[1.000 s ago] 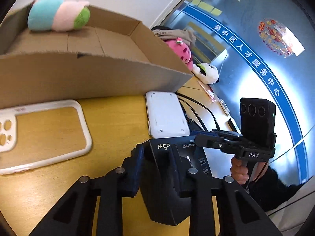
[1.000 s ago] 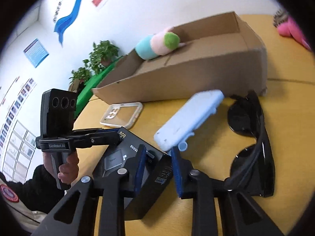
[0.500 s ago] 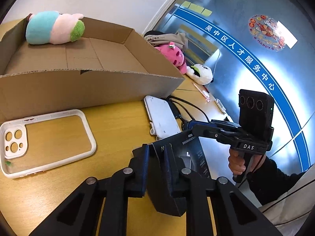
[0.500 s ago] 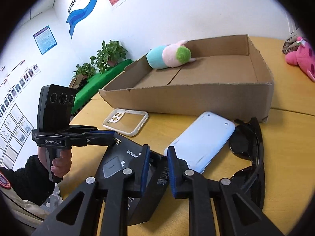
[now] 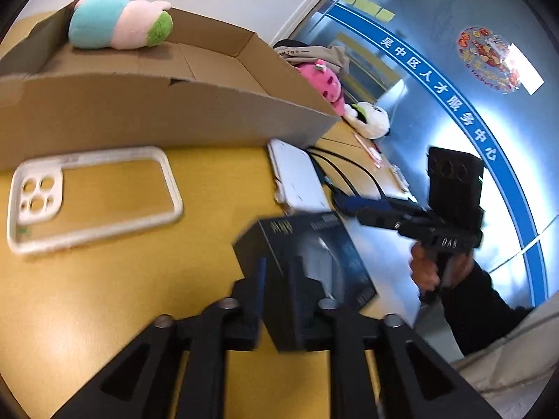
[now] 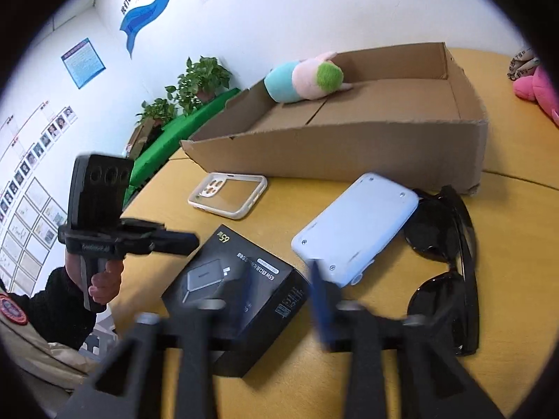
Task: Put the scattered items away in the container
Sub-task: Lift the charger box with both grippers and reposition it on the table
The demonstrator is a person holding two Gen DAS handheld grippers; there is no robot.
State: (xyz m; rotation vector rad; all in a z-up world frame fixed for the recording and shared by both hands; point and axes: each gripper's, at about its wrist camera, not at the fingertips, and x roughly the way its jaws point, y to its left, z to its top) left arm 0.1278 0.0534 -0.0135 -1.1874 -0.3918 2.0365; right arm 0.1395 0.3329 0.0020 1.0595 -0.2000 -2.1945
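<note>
A black charger box (image 5: 307,265) (image 6: 230,286) lies on the yellow table near its front edge. My left gripper (image 5: 277,279) is nearly shut, its fingers just at the box's near corner, not clearly gripping it. My right gripper (image 6: 279,296) is open, its fingers spread over the box's near side. An open cardboard box (image 5: 167,111) (image 6: 349,146) stands behind with a pastel plush (image 5: 118,22) (image 6: 304,76) inside. A white phone case (image 5: 91,192) (image 6: 229,193), a pale blue power bank (image 5: 297,178) (image 6: 356,227) and black sunglasses (image 6: 443,262) lie on the table.
A pink plush (image 5: 323,82) (image 6: 538,90) and a white plush (image 5: 370,120) lie beyond the cardboard box's right end. Black cables (image 5: 349,174) run beside the power bank. The table edge is close behind the charger box.
Both grippers pulled back from the charger box. The right jaws opened wide and let it go; the box now lies flat on the table. The left jaws narrowed.
</note>
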